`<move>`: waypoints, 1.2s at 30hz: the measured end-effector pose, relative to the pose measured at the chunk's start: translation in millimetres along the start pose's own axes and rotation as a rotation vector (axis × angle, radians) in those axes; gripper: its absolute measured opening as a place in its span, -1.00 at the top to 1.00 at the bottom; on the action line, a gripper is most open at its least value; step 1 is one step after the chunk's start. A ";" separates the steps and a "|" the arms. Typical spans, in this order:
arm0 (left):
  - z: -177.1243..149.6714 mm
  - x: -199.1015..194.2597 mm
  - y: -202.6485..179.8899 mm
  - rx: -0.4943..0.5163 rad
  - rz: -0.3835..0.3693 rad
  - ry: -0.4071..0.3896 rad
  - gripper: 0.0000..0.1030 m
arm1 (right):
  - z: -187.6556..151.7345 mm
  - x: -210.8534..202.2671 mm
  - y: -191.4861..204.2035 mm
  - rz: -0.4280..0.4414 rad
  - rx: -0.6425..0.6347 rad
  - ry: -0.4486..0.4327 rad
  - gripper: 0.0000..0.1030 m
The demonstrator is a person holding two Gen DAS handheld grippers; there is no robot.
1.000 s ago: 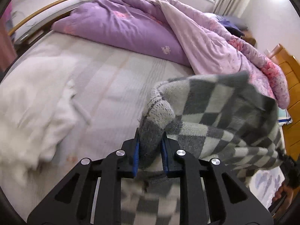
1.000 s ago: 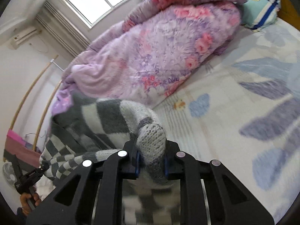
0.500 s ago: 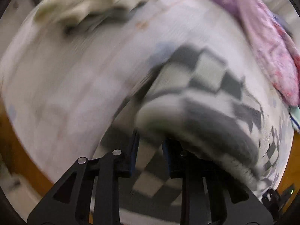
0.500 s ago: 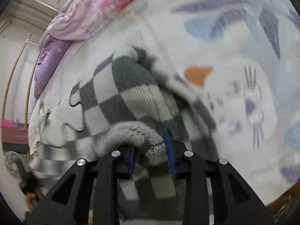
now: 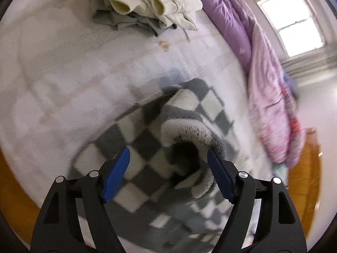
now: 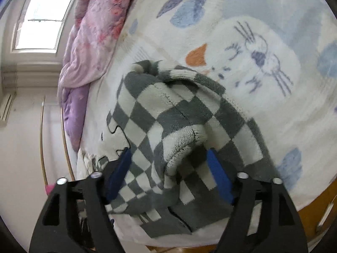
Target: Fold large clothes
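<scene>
Bed sheet [image 6: 263, 42] printed with a cat face and blue leaves. Purple-pink quilt [image 5: 271, 97] bunched along the far side. Cream and grey clothing pile [image 5: 147, 2] near it. Window [image 6: 40, 21] beyond.

The sweater [image 5: 181, 113] lies on the bed [image 5: 63, 80] between and beyond the left gripper [image 5: 168, 162]; a clothes pile [image 5: 145, 2] sits farther ahead.

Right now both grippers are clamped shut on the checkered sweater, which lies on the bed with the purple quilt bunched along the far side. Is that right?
Not quite. Both the left gripper and right gripper have just been opening: their blue fingers stand wide apart, with the checkered sweater loose between them, as each wrist view shows. The sweater does lie on the bed, with the purple quilt along the far side.
</scene>
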State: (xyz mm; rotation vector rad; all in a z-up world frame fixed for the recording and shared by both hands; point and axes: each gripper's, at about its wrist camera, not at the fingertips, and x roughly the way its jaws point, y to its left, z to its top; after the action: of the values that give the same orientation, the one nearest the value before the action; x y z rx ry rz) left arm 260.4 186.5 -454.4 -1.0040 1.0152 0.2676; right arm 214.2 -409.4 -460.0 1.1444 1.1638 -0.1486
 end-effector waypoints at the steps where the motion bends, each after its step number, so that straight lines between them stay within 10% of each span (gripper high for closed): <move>1: 0.8 1.2 2.6 -0.040 -0.042 0.010 -0.49 | 1.6 8.0 -2.4 0.007 0.024 -0.001 -0.42; 4: -2.1 -7.4 12.2 -0.122 -0.152 0.001 -0.49 | 4.8 28.6 -12.8 0.060 0.119 -0.018 -0.42; 14: 14.9 54.3 1.8 -0.069 -0.078 0.066 -0.50 | 12.1 54.4 -11.1 0.011 0.095 -0.062 -0.18; 17: 17.9 64.9 -6.7 0.024 -0.010 0.063 0.49 | 9.5 47.0 -10.1 -0.013 0.032 -0.062 0.60; 19: 19.6 59.8 -12.1 0.094 0.020 0.075 0.65 | 8.6 31.0 -5.5 -0.003 -0.034 -0.081 0.67; 27: -10.0 0.7 14.1 0.190 0.039 0.104 0.67 | -20.6 -40.8 8.3 -0.079 -0.241 -0.154 0.70; 36: -43.0 52.3 62.6 0.199 0.200 0.161 0.36 | -30.0 23.2 -51.4 -0.292 -0.183 -0.107 0.45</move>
State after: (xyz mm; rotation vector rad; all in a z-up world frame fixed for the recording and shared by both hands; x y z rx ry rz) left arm 225.5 173.8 -538.8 -0.7535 1.2659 0.2471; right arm 173.6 -400.5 -508.5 0.7932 1.2178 -0.3174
